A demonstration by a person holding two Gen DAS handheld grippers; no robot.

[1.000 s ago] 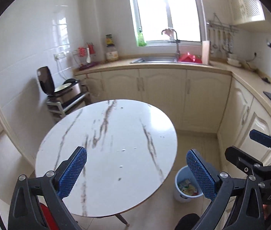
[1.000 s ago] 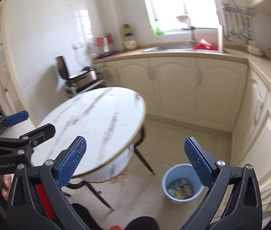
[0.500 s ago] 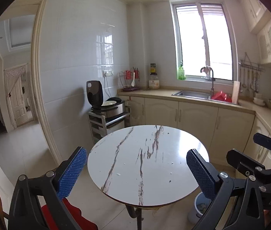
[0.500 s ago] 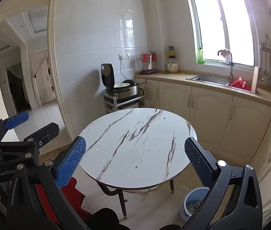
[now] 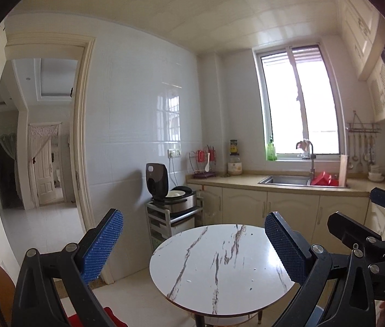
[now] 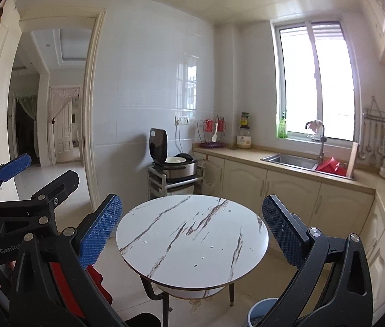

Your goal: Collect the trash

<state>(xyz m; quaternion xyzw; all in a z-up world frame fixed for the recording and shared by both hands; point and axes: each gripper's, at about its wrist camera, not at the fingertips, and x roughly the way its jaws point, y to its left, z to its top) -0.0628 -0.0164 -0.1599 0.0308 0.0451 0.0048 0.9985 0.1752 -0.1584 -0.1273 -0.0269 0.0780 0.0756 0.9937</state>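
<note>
A round white marble-look table [image 5: 219, 267] [image 6: 192, 234] stands ahead of and below both grippers, with only a few tiny specks on its top. A blue trash bin [image 6: 263, 310] sits on the floor to the right of the table, cut off by the frame edge, its contents barely visible. My left gripper [image 5: 193, 245] is open and holds nothing. My right gripper [image 6: 192, 229] is also open and holds nothing. Each gripper shows at the side of the other's view, the right gripper [image 5: 369, 218] and the left gripper [image 6: 34, 179].
A rice cooker [image 6: 173, 163] with its lid up sits on a metal cart behind the table. A counter with a sink [image 6: 290, 160] runs along the back and right walls. A doorway [image 5: 42, 150] opens at the left. Something red [image 6: 97, 280] lies low at the left.
Both views have pulled back and tilted up. The table has shrunk and sunk lower in frame, the bin has dropped to the bottom edge, and the ceiling and doorway have come into view.
</note>
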